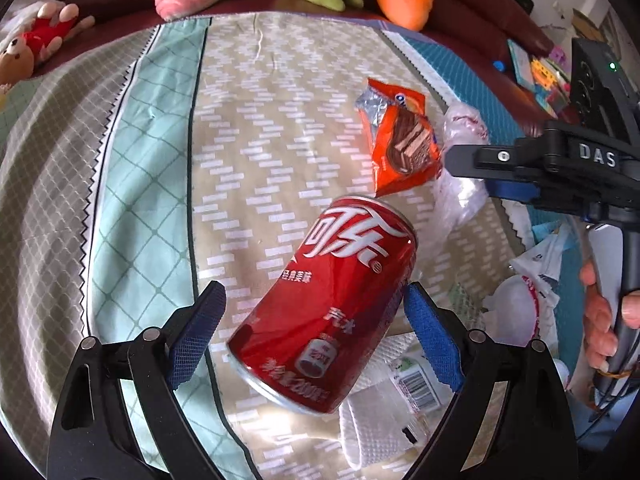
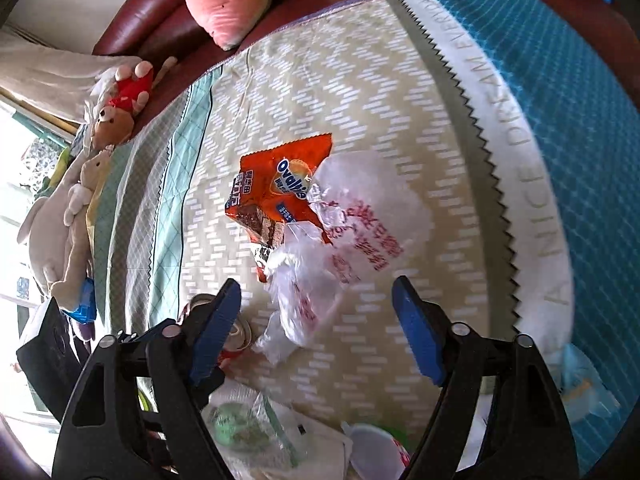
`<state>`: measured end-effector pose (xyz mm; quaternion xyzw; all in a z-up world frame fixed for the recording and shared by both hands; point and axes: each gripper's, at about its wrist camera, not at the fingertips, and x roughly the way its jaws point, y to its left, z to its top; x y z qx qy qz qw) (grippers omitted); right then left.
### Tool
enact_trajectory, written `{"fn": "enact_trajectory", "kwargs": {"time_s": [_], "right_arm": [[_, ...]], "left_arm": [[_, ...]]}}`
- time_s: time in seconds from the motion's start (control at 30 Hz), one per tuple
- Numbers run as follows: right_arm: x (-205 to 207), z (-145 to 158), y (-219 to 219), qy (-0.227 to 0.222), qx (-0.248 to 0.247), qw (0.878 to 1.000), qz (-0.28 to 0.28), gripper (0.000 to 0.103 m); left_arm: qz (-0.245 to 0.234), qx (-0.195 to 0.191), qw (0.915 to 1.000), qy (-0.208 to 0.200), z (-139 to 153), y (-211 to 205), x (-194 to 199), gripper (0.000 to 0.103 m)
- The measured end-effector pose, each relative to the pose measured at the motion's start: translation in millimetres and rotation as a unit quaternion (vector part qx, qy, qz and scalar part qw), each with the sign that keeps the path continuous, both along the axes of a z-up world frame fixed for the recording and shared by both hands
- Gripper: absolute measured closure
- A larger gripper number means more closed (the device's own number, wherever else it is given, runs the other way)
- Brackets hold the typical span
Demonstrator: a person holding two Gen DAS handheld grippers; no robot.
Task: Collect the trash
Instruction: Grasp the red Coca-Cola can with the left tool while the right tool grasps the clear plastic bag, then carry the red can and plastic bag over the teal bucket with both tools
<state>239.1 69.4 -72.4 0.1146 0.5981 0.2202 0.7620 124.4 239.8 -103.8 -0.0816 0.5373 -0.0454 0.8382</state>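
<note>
Left claw (image 1: 314, 334) spread around the tilted red cola can (image 1: 326, 304) over the patterned bedspread (image 1: 248, 128), seemingly not pinching it, while right claw (image 2: 316, 326) gapes above the crumpled clear plastic bag (image 2: 320, 264) beside the orange snack wrapper (image 2: 276, 188).
</note>
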Motion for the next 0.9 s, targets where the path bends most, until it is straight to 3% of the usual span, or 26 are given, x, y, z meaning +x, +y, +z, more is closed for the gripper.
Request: {"fn": "enact_trajectory", "kwargs": {"time_s": [0.03,0.07,0.1,0.13,0.2,0.57,0.9], "right_arm": [[1,-3,2,0.001,0.003,1.000,0.002,0.055],[1,-5,3,0.002,0.004,1.000,0.004,0.064],[1,-8,3,0.004,0.007,1.000,0.007,0.072],[1,-8,3,0.002,0.005,1.000,0.009,0.074],[-1,-4,1,-0.013,0.001,1.000,0.012,0.077],[-13,21,-30,-0.046,0.001,0.999,0.005,0.079],[-26,72,-71,-0.105,0.026,0.994,-0.025,0.079]], "left_arm": [[-0.001,0.000,1.0000,0.003,-2,-1,2,0.012],[-0.001,0.000,1.0000,0.004,-4,-1,3,0.012],[0.001,0.000,1.0000,0.002,-5,0,4,0.012],[0.002,0.000,1.0000,-0.002,-5,0,4,0.016],[0.004,0.001,1.0000,-0.008,-3,1,4,0.038],[0.047,-0.001,0.9982,-0.037,22,5,2,0.038],[0.063,-0.016,0.9948,-0.078,67,-14,-6,0.038]]}}
